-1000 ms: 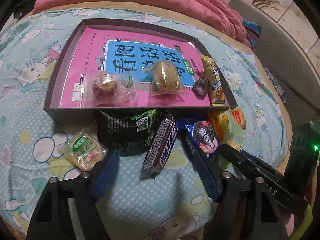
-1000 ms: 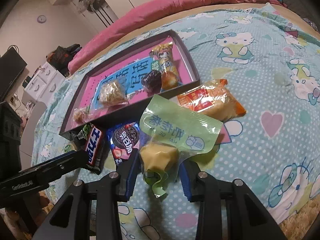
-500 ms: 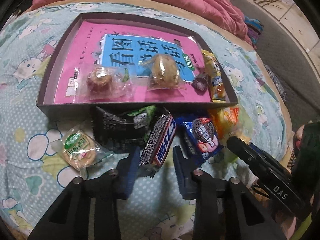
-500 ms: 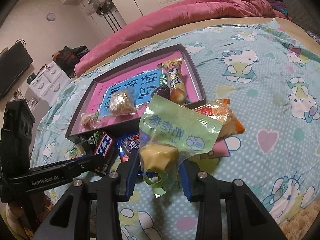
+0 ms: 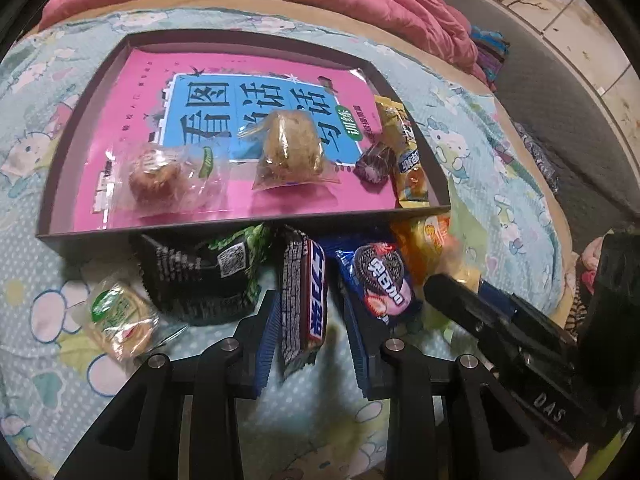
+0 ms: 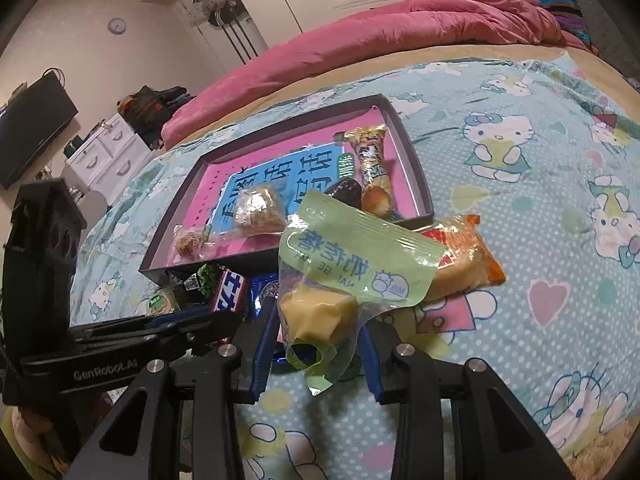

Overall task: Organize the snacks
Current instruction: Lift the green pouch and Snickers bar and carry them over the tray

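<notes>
Two snacks are in my grip at once: my left gripper point(image 5: 310, 312) has its jaws pinching the chocolate bar point(image 5: 305, 300) across its narrow sides near the lower end, just outside the near wall of the tray point(image 5: 240, 227), and my right gripper point(image 6: 320, 340) has its jaws pinching the green milk-cake pouch point(image 6: 352, 268) around the yellow block low in the bag, lifted clear of the bed point(image 6: 560, 240). I judge both light; the bar feels stiff enough to hold by its sides, but the pouch is soft and its loose film flops above the block, so I should keep hold on the block itself. Four wrapped snacks already lie in the tray, leaving open pink floor at its far and left parts. My two grippers sit close together, and the tray's low wall must be cleared
</notes>
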`<act>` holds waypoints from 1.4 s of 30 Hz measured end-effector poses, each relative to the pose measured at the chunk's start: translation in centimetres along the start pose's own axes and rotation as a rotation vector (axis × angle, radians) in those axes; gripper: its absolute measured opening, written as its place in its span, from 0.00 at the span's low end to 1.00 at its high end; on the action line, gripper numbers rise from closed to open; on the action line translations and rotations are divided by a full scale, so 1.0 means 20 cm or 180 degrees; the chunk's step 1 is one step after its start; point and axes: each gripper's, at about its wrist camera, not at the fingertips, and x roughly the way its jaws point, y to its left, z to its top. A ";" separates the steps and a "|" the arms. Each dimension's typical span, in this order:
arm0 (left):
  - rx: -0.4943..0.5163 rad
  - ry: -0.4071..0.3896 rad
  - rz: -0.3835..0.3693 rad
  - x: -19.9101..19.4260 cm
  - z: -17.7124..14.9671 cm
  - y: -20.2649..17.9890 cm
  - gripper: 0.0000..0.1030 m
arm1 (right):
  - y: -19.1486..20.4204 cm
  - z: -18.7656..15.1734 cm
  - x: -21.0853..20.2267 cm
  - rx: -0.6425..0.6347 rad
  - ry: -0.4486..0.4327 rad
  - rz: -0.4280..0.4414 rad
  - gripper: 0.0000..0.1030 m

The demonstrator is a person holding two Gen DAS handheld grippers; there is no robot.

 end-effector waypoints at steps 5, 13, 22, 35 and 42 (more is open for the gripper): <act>-0.0084 0.0095 -0.0118 0.05 0.02 0.01 0.22 | 0.03 0.01 0.00 -0.0118 -0.0024 0.0009 0.37; -0.0393 0.0188 -0.0369 0.12 0.03 0.08 0.25 | 0.04 0.03 0.00 -0.0217 -0.0057 0.0017 0.37; -0.0342 0.0156 -0.0250 0.18 0.04 0.03 0.26 | 0.06 0.04 0.01 -0.0244 -0.0066 0.0016 0.37; -0.0290 -0.0075 -0.0343 0.02 0.04 0.01 0.18 | 0.09 0.06 -0.02 -0.0369 -0.0182 0.0045 0.37; -0.0327 -0.0321 -0.0288 -0.16 0.06 0.06 0.18 | 0.08 0.07 -0.04 -0.0364 -0.0237 0.0045 0.37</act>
